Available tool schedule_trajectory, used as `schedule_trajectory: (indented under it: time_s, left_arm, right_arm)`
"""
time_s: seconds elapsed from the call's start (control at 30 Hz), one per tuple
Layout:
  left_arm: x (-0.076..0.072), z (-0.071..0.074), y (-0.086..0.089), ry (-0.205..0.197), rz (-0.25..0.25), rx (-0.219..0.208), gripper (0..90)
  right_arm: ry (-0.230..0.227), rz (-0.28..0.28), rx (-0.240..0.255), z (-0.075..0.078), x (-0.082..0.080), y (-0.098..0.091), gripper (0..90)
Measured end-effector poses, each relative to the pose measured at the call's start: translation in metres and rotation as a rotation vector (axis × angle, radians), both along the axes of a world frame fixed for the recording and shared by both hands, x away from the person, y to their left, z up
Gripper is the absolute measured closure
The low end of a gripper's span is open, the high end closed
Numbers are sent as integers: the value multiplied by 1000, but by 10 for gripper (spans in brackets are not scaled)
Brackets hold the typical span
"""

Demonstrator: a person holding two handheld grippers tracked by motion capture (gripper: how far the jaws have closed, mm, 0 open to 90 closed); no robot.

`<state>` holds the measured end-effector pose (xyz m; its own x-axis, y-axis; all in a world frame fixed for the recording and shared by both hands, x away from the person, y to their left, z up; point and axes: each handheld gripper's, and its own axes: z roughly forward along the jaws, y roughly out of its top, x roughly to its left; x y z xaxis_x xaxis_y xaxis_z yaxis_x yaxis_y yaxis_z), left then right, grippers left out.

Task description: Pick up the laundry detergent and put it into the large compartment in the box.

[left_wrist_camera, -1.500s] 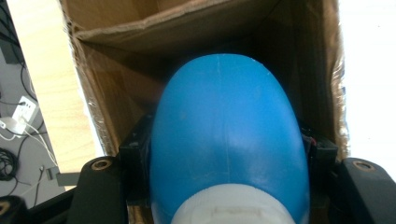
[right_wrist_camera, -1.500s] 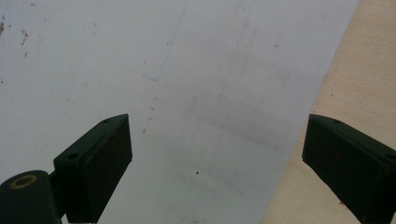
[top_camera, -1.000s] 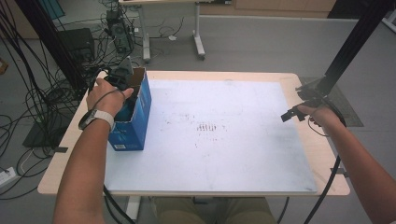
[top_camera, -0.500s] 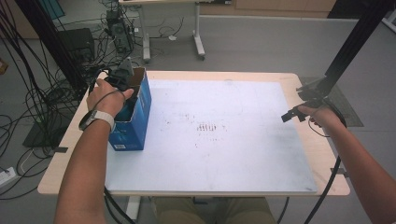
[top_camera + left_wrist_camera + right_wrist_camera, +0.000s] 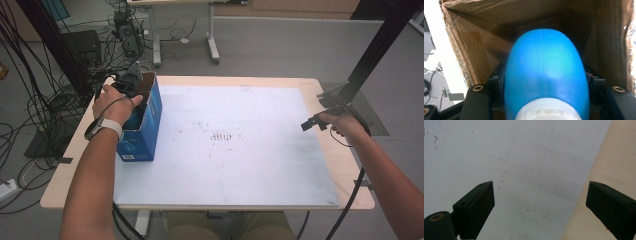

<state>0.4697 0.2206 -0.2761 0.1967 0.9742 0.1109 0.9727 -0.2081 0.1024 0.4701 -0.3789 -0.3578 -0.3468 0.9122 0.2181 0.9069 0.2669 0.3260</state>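
Observation:
A blue cardboard box point(image 5: 146, 131) stands open-topped at the left edge of the white mat point(image 5: 250, 160). My left gripper point(image 5: 132, 83) reaches down into it from above, held by a hand with a wristwatch. In the left gripper view its two black jaws are shut on a rounded blue plastic bottle point(image 5: 545, 65) with a white cap point(image 5: 540, 112) nearest the camera; the bottle hangs inside the brown inner walls of the box point(image 5: 474, 37). My right gripper point(image 5: 308, 124) hovers by the mat's right edge, open, with nothing between its fingers point(image 5: 475, 206).
The wooden tabletop point(image 5: 352, 172) shows as a narrow border around the mat. A black frame post point(image 5: 372, 55) rises behind the right hand. Tangled cables point(image 5: 45, 105) and equipment lie on the floor to the left; another table's legs point(image 5: 212, 40) stand farther back.

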Motion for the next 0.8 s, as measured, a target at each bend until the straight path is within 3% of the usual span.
schedule_trajectory:
  time_s: [0.8]
  left_arm:
    - [0,0,0,6,-3,0,374]
  right_arm:
    - [1,0,1,1,0,1,82]
